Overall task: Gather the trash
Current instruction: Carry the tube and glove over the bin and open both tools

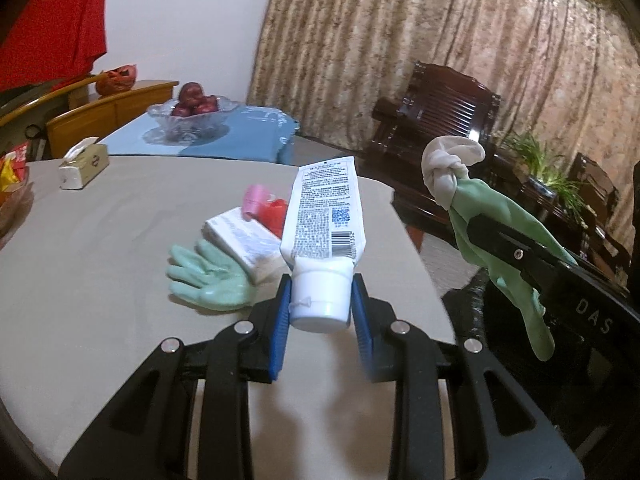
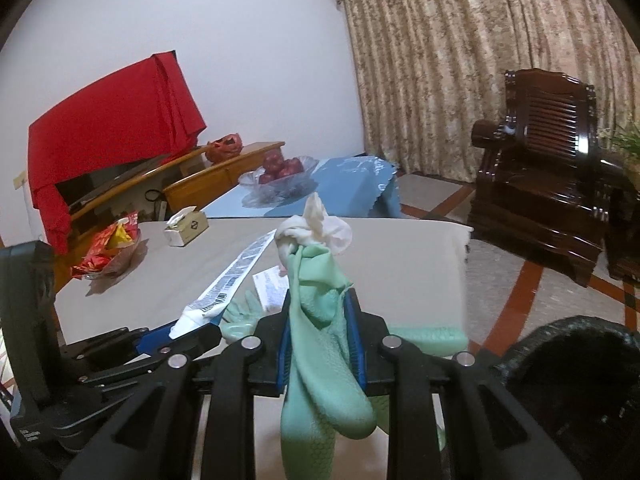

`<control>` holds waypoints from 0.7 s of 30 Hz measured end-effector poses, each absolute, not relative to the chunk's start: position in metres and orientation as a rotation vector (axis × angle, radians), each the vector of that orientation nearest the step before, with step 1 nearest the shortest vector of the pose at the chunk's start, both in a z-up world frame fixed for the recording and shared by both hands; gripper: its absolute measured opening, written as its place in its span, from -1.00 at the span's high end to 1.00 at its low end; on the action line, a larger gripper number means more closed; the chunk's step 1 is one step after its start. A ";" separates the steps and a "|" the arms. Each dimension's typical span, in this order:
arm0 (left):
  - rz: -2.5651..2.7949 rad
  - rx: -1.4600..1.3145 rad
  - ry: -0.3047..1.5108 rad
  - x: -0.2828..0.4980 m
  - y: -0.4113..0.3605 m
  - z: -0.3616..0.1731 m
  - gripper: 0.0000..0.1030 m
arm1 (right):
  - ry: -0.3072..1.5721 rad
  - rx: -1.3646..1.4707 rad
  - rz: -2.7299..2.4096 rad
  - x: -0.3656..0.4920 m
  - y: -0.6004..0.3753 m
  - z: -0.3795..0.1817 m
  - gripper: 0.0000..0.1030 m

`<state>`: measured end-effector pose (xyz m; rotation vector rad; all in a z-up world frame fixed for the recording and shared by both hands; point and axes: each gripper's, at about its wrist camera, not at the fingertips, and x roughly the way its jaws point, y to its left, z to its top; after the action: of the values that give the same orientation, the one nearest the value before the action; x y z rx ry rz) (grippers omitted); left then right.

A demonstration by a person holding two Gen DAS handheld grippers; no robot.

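My left gripper (image 1: 320, 304) is shut on the cap end of a white tube (image 1: 324, 220) and holds it upright above the grey table (image 1: 100, 240). My right gripper (image 2: 322, 320) is shut on a green rubber glove (image 2: 320, 360) knotted to a white one (image 2: 312, 228); it hangs at the right of the left wrist view (image 1: 480, 224). On the table lie a second green glove (image 1: 208, 280), a white box (image 1: 244, 240), a pink item (image 1: 254, 198) and a red item (image 1: 276, 214). The tube also shows in the right wrist view (image 2: 236, 280).
A black bin (image 2: 568, 364) stands on the floor right of the table. A tissue box (image 1: 84, 164) and a snack basket (image 2: 108, 252) sit at the table's far left. A glass fruit bowl (image 1: 192, 114) rests on a blue table behind. Dark wooden chairs (image 2: 548, 176) stand at right.
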<state>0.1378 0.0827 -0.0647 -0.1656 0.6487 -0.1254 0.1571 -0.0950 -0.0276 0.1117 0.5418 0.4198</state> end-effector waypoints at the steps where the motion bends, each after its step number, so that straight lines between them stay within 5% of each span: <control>1: -0.137 -0.164 0.649 0.137 0.078 -0.065 0.46 | 0.541 0.114 0.411 0.154 -0.100 -0.027 0.54; 21: -0.382 -0.096 0.657 0.131 -0.035 -0.066 0.46 | 0.536 0.147 0.163 0.097 -0.218 -0.030 0.54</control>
<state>0.1308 -0.0347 -0.0658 -0.0956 0.6565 -0.3816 0.0972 -0.2178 -0.0302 0.1475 0.5360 0.1628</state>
